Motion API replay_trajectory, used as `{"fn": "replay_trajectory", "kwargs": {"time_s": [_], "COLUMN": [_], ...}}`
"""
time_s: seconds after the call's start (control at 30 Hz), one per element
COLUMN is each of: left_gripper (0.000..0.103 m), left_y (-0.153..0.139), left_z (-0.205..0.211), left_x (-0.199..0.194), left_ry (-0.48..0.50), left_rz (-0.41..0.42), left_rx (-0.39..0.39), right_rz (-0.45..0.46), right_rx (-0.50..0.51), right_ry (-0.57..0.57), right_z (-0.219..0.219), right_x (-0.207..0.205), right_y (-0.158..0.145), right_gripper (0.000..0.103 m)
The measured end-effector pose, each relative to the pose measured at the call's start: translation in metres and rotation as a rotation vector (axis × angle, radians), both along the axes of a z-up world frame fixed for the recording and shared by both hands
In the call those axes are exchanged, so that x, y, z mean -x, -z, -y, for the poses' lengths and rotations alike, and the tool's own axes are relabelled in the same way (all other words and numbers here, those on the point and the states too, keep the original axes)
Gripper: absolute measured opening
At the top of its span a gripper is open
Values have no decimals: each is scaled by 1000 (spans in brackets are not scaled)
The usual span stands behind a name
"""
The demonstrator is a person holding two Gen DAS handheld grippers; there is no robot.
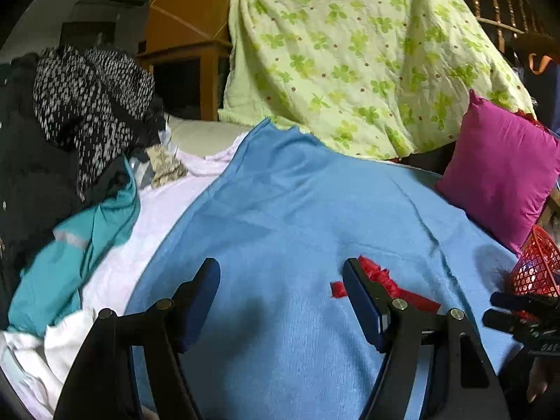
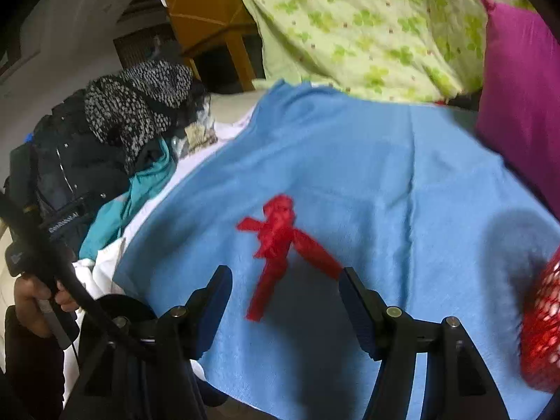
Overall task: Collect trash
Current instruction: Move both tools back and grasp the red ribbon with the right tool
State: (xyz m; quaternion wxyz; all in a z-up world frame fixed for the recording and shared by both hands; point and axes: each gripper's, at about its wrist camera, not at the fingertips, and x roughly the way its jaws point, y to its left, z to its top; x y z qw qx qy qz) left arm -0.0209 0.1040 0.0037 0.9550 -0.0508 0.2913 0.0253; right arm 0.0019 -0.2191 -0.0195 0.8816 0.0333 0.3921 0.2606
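We are in the approach step. Left claw (image 1: 281, 301) stands wide, empty, left of the red scrap (image 2: 280, 241) on the blue cloth (image 2: 367, 161). Right claw (image 2: 285, 297) stands wide, empty, just short of the red scrap. Next: straddle it, then close. The red basket (image 2: 540, 329) sits right of it.

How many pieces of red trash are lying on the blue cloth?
1. A crumpled red ribbon-like scrap lies near the middle of the light blue cloth, just ahead of the right gripper. More may be hidden inside the red mesh basket.
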Motion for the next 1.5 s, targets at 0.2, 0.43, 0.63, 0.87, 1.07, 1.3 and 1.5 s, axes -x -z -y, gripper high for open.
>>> {"fn": "replay_trajectory", "kwargs": {"time_s": [0.2,0.43,0.63,0.87,1.07,1.3,1.5], "left_gripper": [73,73,73,73,73,73,73], "left_y": [19,33,35,33,31,30,25], "left_z": [16,11,6,8,18,47,61], "left_x": [-6,-11,-10,-11,-12,-13,-10], "left_ry": [9,1,-17,-11,11,50,70], "left_rz": [-33,-71,-70,-71,-76,-93,-89], "left_rx": [10,32,25,15,2,-37,-64], "right_rz": [-49,-77,-174,-207,-171,-124,-113], "right_rx": [27,26,5,13,-16,-13,-13], "right_ry": [-13,-3,40,47,44,52,72], "right_z": [-24,-60,-76,-86,-72,-40,-16], "right_x": [-20,-58,-91,-100,-88,-67,-52], "right_y": [22,35,62,82,71,55,48], "right_gripper": [67,59,44,32,30,30,30]}}
